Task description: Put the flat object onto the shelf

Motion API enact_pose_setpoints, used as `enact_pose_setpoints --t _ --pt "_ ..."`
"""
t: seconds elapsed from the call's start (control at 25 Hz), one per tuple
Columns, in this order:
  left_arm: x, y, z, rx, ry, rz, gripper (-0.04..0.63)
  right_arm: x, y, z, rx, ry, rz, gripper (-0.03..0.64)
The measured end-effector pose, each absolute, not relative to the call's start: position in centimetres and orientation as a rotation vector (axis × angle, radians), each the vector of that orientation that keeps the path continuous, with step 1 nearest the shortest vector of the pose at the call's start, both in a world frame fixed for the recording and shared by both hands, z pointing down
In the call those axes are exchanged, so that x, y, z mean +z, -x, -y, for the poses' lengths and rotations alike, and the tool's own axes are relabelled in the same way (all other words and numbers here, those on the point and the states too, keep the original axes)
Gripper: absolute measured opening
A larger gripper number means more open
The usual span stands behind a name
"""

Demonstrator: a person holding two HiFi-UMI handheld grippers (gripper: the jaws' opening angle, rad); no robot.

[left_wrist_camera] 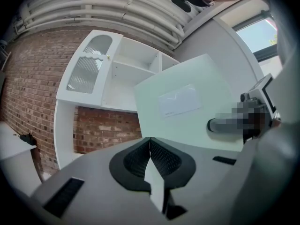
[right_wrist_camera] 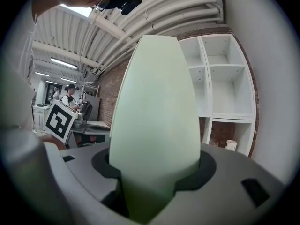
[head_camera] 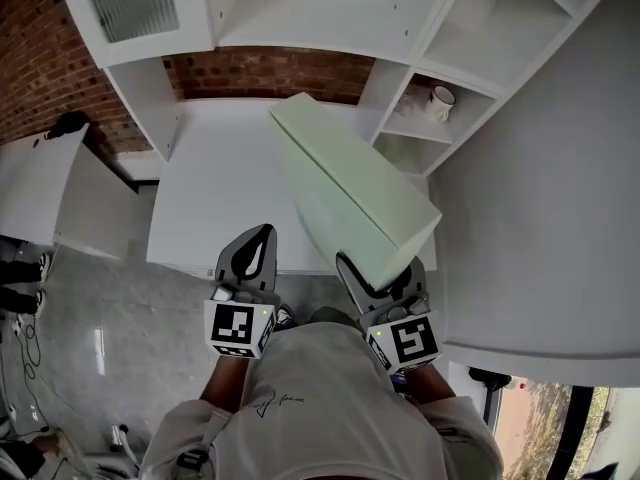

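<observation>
A pale green flat box is held in the air, tilted on edge over the white desk top. My right gripper is shut on the box's near end; in the right gripper view the box fills the middle between the jaws. My left gripper stays to the box's left, shut on nothing, its jaws closed together. From the left gripper view the box's broad face shows a label. The white shelf unit stands ahead and to the right.
A white mug sits in a lower right cubby of the shelf; it shows again as the mug in the right gripper view. A glass-front cabinet door is at upper left. Brick wall lies behind. A white wall panel is on the right.
</observation>
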State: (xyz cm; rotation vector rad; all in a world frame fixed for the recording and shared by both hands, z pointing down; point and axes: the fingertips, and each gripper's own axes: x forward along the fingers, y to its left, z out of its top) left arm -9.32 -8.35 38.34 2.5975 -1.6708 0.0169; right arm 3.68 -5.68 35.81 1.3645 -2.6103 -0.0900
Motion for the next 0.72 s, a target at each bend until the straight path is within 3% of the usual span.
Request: enact_pose_setpoints --t 0.72 --pt "37.1 9.3 12.1 -0.064 -2.627 1.636 0.014 30.4 -4.8 10.3 -0.278 -1.4 2.643 0.282"
